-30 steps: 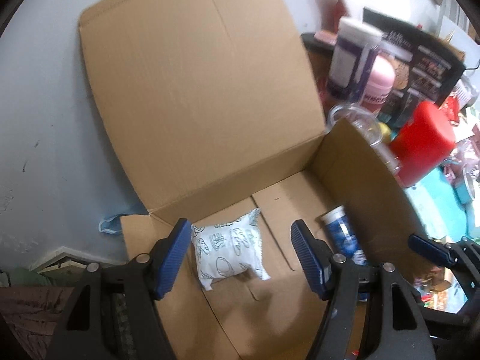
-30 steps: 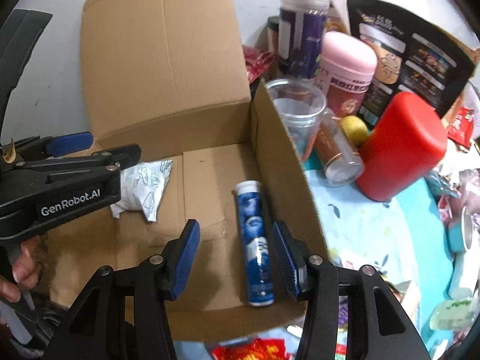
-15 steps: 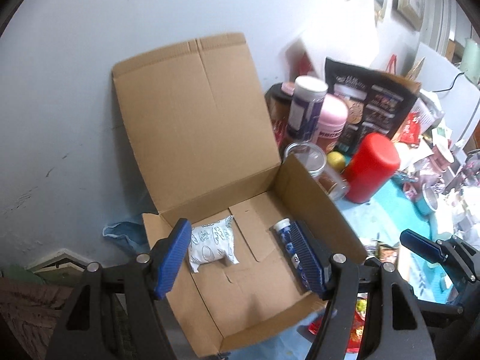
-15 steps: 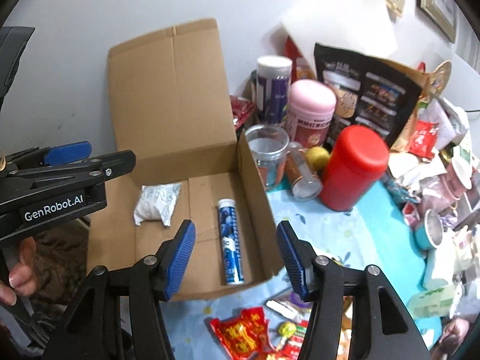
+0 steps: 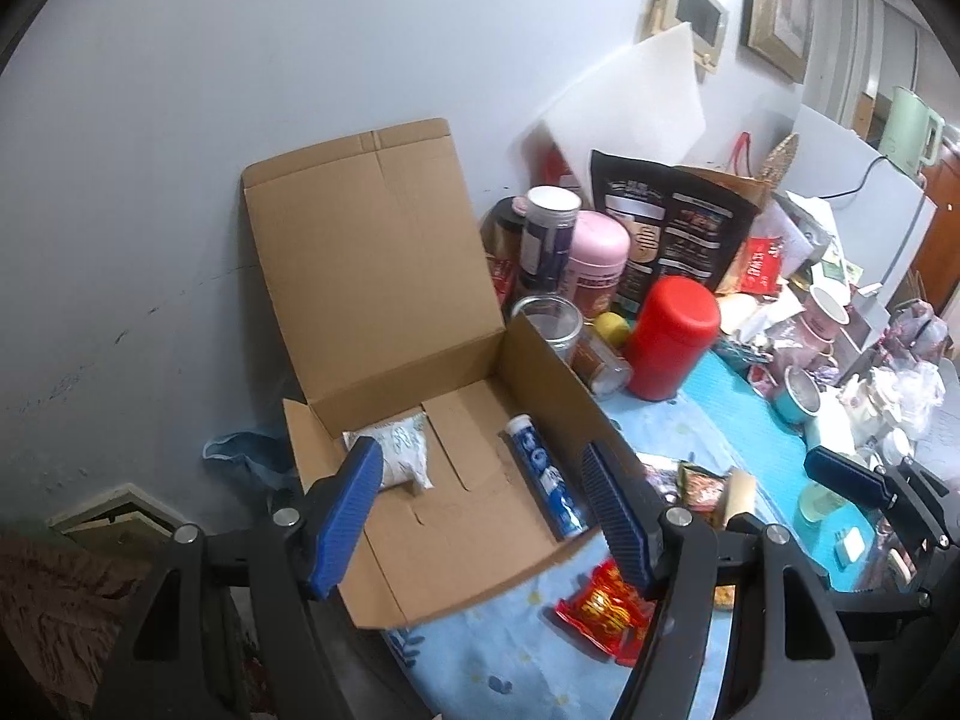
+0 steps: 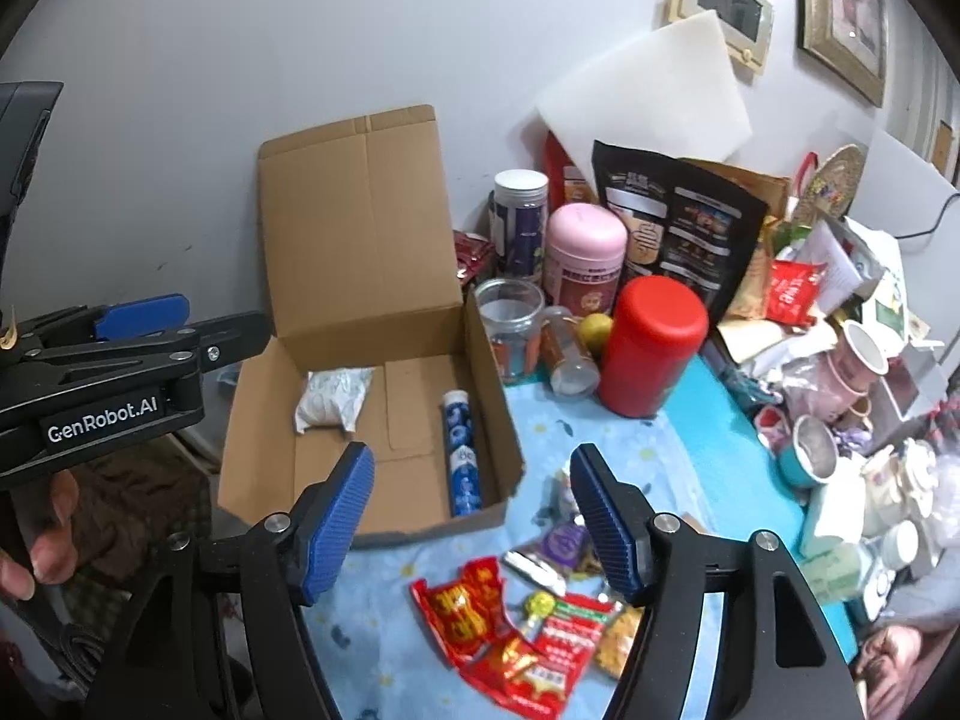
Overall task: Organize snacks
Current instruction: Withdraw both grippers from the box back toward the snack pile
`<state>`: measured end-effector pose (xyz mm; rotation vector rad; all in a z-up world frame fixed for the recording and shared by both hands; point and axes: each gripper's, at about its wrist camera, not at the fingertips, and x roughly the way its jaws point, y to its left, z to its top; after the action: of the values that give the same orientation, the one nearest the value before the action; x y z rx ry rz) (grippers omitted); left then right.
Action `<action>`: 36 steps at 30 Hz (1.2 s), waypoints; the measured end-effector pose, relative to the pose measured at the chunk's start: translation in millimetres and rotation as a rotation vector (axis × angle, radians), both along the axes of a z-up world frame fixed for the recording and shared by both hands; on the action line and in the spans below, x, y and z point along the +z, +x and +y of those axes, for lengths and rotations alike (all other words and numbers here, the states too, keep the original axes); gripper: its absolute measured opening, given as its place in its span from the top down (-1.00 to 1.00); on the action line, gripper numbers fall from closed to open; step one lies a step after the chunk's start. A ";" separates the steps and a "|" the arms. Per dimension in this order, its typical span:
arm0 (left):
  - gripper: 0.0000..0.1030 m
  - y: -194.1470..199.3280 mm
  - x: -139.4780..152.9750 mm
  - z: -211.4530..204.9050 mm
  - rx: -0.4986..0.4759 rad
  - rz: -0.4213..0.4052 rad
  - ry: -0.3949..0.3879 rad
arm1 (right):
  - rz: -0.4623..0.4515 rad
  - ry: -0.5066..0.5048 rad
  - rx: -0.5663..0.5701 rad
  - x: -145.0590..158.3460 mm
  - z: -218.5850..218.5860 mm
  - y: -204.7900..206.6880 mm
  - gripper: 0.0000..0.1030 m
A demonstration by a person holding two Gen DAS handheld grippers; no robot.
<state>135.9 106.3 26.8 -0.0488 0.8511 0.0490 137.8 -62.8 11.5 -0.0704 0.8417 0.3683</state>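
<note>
Both grippers hang above the table w/ nothing in them. My left gripper [image 5: 480,504] has its blue pads spread, empty gap, and it looks down into the open cardboard box [image 5: 414,540]. My right gripper [image 6: 471,510] has jaws opening right now, nothing between them; it hangs over the box's near right corner and the blue cloth [image 6: 678,450].

Inside the box: a white printed snack packet [image 6: 330,399] lies at the back left, near the rear wall. A blue tablet tube w/ white cap [image 6: 462,459] lies along the right wall, cap toward the back. The two are well apart, bare cardboard between. Box lid stands up against the grey wall.

On the cloth in front of the box, just below the right gripper: a loose pile of snacks, incl. red snack packets [image 6: 510,642] and a purple wrapper [image 6: 564,540]. Behind the box's right side: red canister [image 6: 651,354], pink jar [image 6: 585,264], clear glass mug [image 6: 510,318]. Far right is clutter, can't tell items apart.
</note>
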 end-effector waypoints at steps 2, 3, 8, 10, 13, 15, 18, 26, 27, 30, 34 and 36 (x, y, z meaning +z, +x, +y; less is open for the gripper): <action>-0.33 -8.7 1.6 -7.0 -0.007 -0.002 -0.004 | -0.001 -0.001 0.002 2.6 -6.3 -6.8 -0.37; -0.33 -13.5 1.7 -11.3 -0.012 0.000 -0.007 | -0.002 -0.002 0.003 3.3 -9.0 -9.9 -0.39; -0.33 -30.4 -2.2 -26.1 -0.025 0.014 -0.024 | -0.006 0.001 -0.001 3.0 -26.1 -27.8 -0.47; -0.33 -36.9 -5.8 -33.0 -0.034 0.023 -0.034 | 0.002 0.009 -0.005 0.3 -33.3 -32.2 -0.47; -0.33 -46.6 -13.5 -42.3 -0.051 0.027 -0.057 | 0.015 0.018 -0.018 -6.2 -46.4 -39.6 -0.47; -0.33 -52.0 -20.7 -47.5 -0.061 0.038 -0.070 | 0.026 0.020 -0.026 -13.2 -55.9 -44.4 -0.47; -0.34 -58.4 -34.5 -55.7 -0.060 0.067 -0.072 | 0.043 0.018 -0.032 -24.4 -67.4 -49.6 -0.47; -0.33 -68.2 -68.6 -77.0 -0.068 0.127 -0.081 | 0.137 0.014 -0.044 -66.3 -91.6 -61.8 -0.47; -0.33 -69.3 -73.9 -80.5 -0.071 0.135 -0.083 | 0.154 0.015 -0.045 -73.0 -94.8 -63.0 -0.47; -0.33 -70.9 -84.9 -86.4 -0.079 0.151 -0.083 | 0.183 0.008 -0.049 -86.8 -100.4 -64.5 -0.47; -0.33 -71.4 -104.6 -94.4 -0.092 0.192 -0.096 | 0.224 0.001 -0.051 -107.5 -108.9 -66.8 -0.47; -0.33 -71.0 -113.2 -97.6 -0.098 0.208 -0.094 | 0.250 0.005 -0.055 -117.7 -112.3 -66.4 -0.47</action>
<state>64.9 8.7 -86.5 -0.0912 1.0624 -0.0796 71.4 -175.1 -106.2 0.0043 1.0876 0.3314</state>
